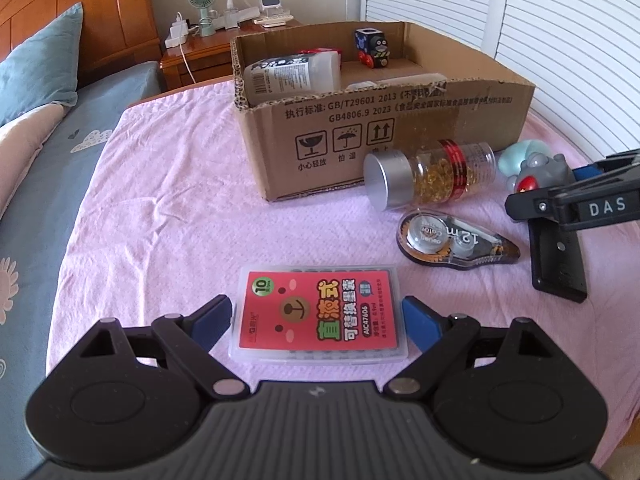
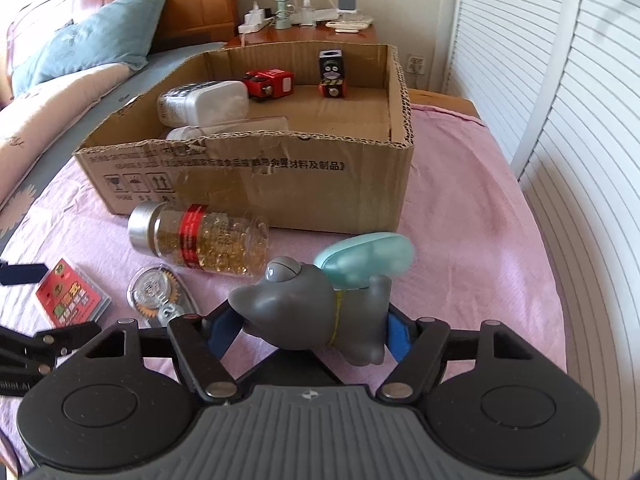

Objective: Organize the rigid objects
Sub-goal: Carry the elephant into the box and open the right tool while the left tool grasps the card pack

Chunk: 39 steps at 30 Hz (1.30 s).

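Note:
A red-labelled clear plastic case (image 1: 320,314) lies flat on the pink cloth between the fingers of my left gripper (image 1: 318,320); the jaws stand open on either side of it, pads close to its edges. My right gripper (image 2: 310,328) is shut on a grey toy figure (image 2: 308,308) with a teal ear (image 2: 364,260). A capsule bottle with a silver cap (image 1: 430,178) lies on its side in front of the cardboard box (image 1: 360,128). A correction tape dispenser (image 1: 452,242) lies beside it. The right gripper shows in the left wrist view (image 1: 560,236).
The box holds a white bottle (image 2: 204,102), a red toy vehicle (image 2: 270,84) and a black toy train (image 2: 332,74). A bed with a teal pillow (image 2: 92,36) lies to the left. A wooden nightstand (image 2: 304,34) with a fan stands behind. Louvred doors (image 2: 560,120) are on the right.

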Each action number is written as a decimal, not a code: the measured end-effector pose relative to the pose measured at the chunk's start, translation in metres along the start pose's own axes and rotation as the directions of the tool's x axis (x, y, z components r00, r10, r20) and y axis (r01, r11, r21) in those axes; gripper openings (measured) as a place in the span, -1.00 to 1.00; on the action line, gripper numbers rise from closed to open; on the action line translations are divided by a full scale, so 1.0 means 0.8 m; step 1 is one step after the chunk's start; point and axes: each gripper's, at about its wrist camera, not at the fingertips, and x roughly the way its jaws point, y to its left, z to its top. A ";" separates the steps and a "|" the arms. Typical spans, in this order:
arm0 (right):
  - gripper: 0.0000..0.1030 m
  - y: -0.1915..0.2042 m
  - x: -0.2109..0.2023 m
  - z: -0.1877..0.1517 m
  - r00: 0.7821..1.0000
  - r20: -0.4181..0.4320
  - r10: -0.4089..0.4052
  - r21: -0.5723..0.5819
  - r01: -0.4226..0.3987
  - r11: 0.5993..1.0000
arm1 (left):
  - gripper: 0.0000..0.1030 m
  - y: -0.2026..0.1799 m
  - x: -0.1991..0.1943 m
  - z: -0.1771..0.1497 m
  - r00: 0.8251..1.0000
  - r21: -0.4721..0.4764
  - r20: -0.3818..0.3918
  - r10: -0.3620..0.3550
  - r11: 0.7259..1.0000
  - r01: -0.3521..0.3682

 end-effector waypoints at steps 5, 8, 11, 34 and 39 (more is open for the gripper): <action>0.49 -0.002 -0.022 0.000 0.999 0.010 0.032 -0.033 -0.032 0.999 | 0.75 0.008 -0.010 0.002 1.000 0.018 -0.014 -0.020 1.000 0.020; 0.49 -0.003 -0.038 0.001 0.999 0.024 0.047 -0.060 -0.046 0.997 | 0.75 0.013 -0.018 0.005 0.999 0.021 -0.022 -0.039 0.999 0.040; 0.49 -0.003 -0.054 0.005 0.997 0.040 0.059 -0.087 -0.055 0.995 | 0.75 0.018 -0.026 0.009 0.998 0.027 -0.024 -0.050 0.998 0.051; 0.50 -0.009 -0.030 0.146 0.984 0.170 0.049 -0.161 -0.021 0.987 | 0.75 0.032 -0.055 0.055 0.998 0.075 0.041 -0.051 0.996 0.048; 0.99 -0.019 -0.009 0.157 0.983 0.184 0.021 -0.119 0.001 0.993 | 0.75 0.031 -0.052 0.063 0.998 0.082 0.048 -0.045 0.996 0.041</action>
